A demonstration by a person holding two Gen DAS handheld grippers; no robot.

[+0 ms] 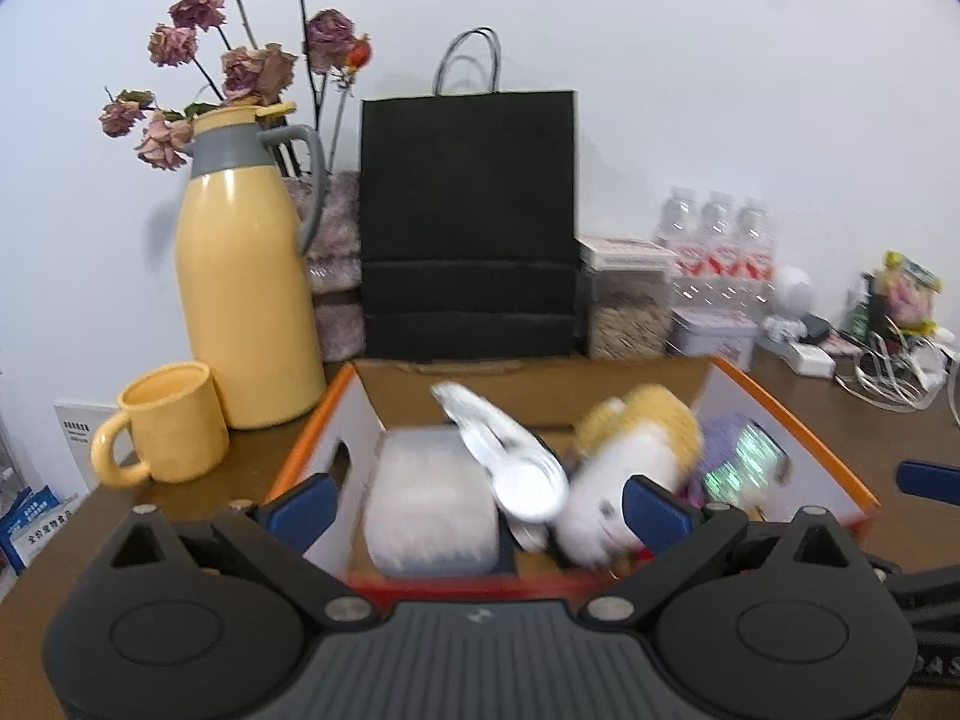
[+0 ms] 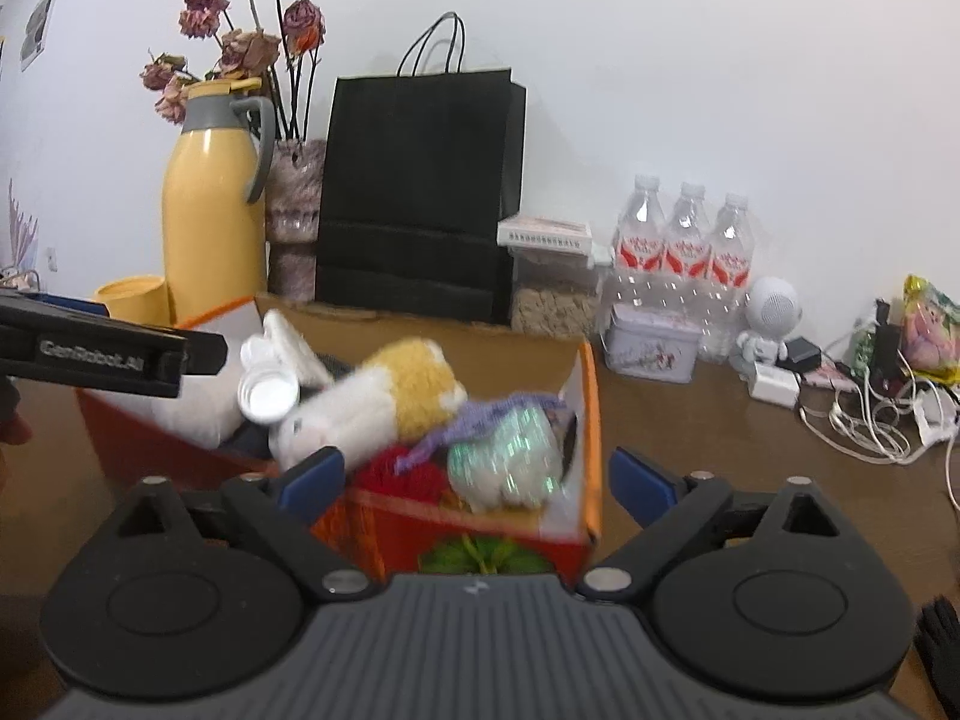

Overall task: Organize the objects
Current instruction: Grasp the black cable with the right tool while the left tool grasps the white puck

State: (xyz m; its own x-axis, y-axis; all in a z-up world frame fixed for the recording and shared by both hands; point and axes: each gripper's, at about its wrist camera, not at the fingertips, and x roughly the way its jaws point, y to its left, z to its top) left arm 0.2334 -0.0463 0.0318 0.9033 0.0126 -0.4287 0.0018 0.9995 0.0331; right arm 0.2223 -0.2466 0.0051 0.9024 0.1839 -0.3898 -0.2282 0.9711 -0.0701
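Left wrist view looks down into an open cardboard box [image 1: 774, 414] with orange edges, which sits on a brown table [image 1: 840, 420] in front of a black paper bag [image 1: 468, 228]. The box already holds what is being tidied: a pale wrapped bundle [image 1: 429, 510] at the left, a silvery white pouch with a round cap [image 1: 510, 456] leaning across it, a white and yellow plush toy [image 1: 624, 468] in the middle, and a shiny greenish bundle under purple knit [image 1: 744, 456] at the right. They lie tumbled against one another rather than stacked, which suggests they were dropped in, not arranged.

The left gripper [image 1: 480, 510] hangs over the near wall of the box with its jaws spread wide and nothing pinched between its blue pads. From the right wrist view, the right gripper [image 2: 474, 474] is likewise released and empty, its pads straddling the near right corner of the box without pressing it.

A yellow jug [image 1: 246, 294], a yellow mug [image 1: 168, 426], water bottles [image 2: 684, 240] and a tangle of cables [image 2: 870, 420] stand outside the box, probably not part of the sorting.
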